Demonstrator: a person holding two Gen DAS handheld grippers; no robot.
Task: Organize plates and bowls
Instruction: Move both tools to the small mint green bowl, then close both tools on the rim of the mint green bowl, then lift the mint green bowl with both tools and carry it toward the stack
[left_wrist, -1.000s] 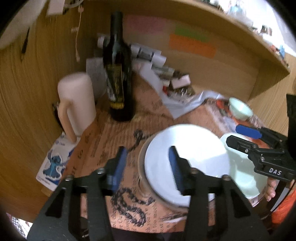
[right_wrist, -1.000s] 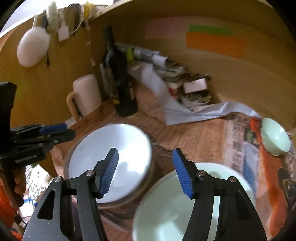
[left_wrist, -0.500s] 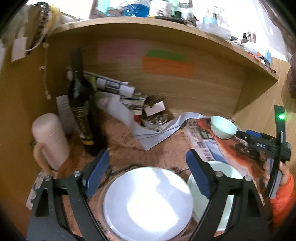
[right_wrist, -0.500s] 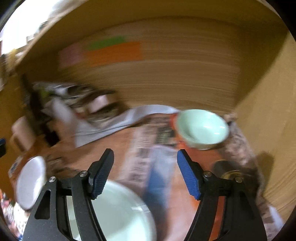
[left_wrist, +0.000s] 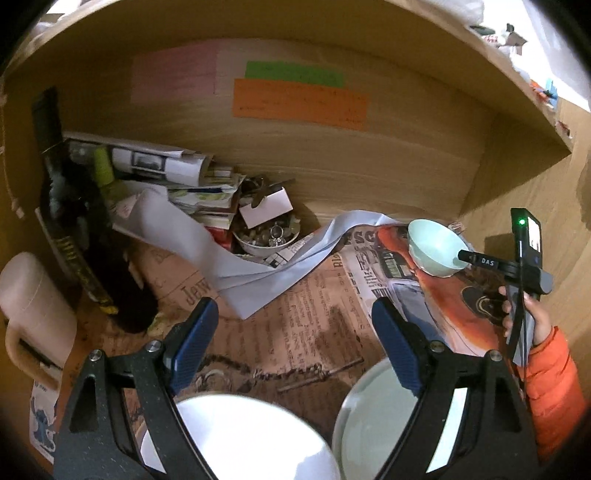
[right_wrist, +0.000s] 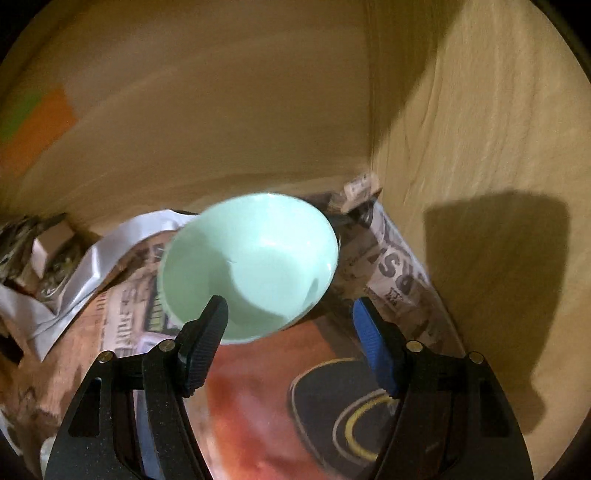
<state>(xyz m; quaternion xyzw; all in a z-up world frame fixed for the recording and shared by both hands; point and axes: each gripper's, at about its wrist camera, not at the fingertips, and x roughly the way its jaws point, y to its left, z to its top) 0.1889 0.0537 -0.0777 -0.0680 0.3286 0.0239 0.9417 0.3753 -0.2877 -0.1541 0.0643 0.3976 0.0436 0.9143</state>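
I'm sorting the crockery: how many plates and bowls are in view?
4: a white plate at the near edge, a pale green plate beside it, a mint bowl in the far right corner, and a trinket-filled bowl at the back. Clutter may hide more.

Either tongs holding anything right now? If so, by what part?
Nothing held. Left tongs open over the newspaper. Right tongs are closing near the pale green ceramic bowl, pads not yet gripping it.

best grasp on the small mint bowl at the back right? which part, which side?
Pinch the near rim of the mint bowl, one finger inside and one outside, coming from the front and above. It sits upright and empty, with the wall close behind. The right gripper, jaws closing, is nearly there, not yet on it.
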